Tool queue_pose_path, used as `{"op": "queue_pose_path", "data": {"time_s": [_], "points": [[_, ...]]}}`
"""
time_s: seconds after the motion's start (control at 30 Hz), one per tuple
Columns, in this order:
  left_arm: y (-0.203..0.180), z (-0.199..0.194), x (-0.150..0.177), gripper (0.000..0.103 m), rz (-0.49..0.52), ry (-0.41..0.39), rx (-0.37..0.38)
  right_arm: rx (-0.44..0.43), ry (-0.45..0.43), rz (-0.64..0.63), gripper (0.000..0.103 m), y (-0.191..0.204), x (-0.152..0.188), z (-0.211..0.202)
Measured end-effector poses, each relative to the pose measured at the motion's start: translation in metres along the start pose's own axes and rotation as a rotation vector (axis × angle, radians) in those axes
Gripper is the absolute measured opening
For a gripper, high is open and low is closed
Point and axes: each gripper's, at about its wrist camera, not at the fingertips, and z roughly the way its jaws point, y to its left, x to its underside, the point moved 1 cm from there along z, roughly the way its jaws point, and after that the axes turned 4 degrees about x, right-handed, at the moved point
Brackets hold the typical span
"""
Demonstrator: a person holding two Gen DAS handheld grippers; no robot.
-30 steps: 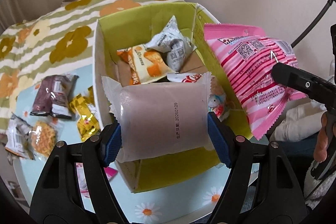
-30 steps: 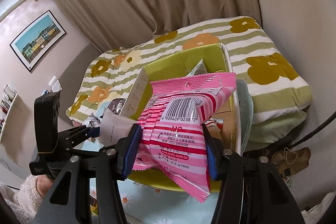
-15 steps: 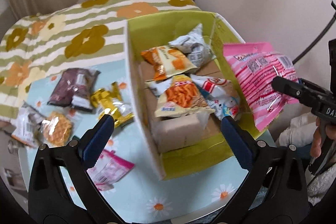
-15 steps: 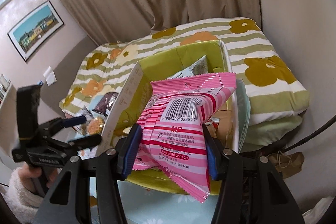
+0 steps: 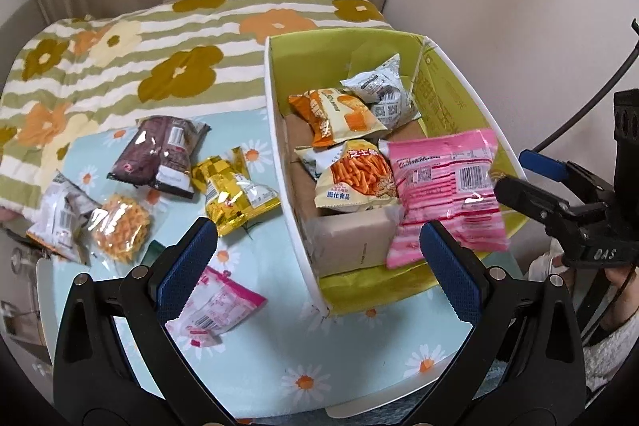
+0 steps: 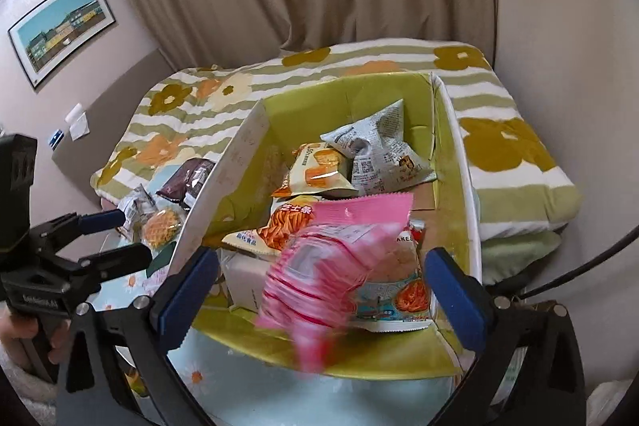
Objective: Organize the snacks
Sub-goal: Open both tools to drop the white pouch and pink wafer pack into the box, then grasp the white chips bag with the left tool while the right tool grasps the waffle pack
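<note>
A green-lined cardboard box point(image 5: 275, 130) stands on the table and holds several snack bags. A pink striped bag point(image 5: 447, 182) lies loose in the box's near right corner; in the right wrist view it point(image 6: 327, 274) is blurred between my open jaws, touching neither. A pale wrapped pack point(image 5: 351, 238) lies in the box's near end. My left gripper point(image 5: 315, 258) is open and empty above the box's near left wall. My right gripper point(image 6: 319, 290) is open just above the box's near edge; it also shows in the left wrist view point(image 5: 531, 182).
Loose snacks lie on the daisy tablecloth left of the box: a brown bag point(image 5: 159, 154), a gold bag point(image 5: 231, 190), a waffle pack point(image 5: 120, 226), a grey bag point(image 5: 60, 214), a small pink bag point(image 5: 215, 306). A flowered striped blanket point(image 5: 120, 58) lies behind.
My left gripper opened and dropped the pale pack into the box, then drew back left. My right gripper has just opened and the pink bag has fallen into the box.
</note>
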Motion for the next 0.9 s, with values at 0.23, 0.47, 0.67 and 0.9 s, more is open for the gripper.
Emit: {"op": "queue_pose_path", "data": {"time_s": [0.23, 0.47, 0.67, 0.9], "points": [[0.0, -0.004, 0.013, 0.101, -0.017, 0.004, -0.009, -0.03, 0.035, -0.001, 0.103, 0.004, 0.006, -0.007], [0.013, -0.033, 0.031, 0.101, -0.044, -0.044, -0.072, -0.104, -0.022, -0.074, 0.103, 0.034, -0.001, -0.021], [0.05, -0.062, 0.046, 0.101, -0.093, -0.083, -0.144, -0.162, -0.032, -0.135, 0.103, 0.076, -0.01, -0.02], [0.122, -0.09, 0.047, 0.101, -0.141, -0.121, -0.227, -0.178, -0.034, -0.183, 0.103, 0.135, -0.025, -0.003]]}}
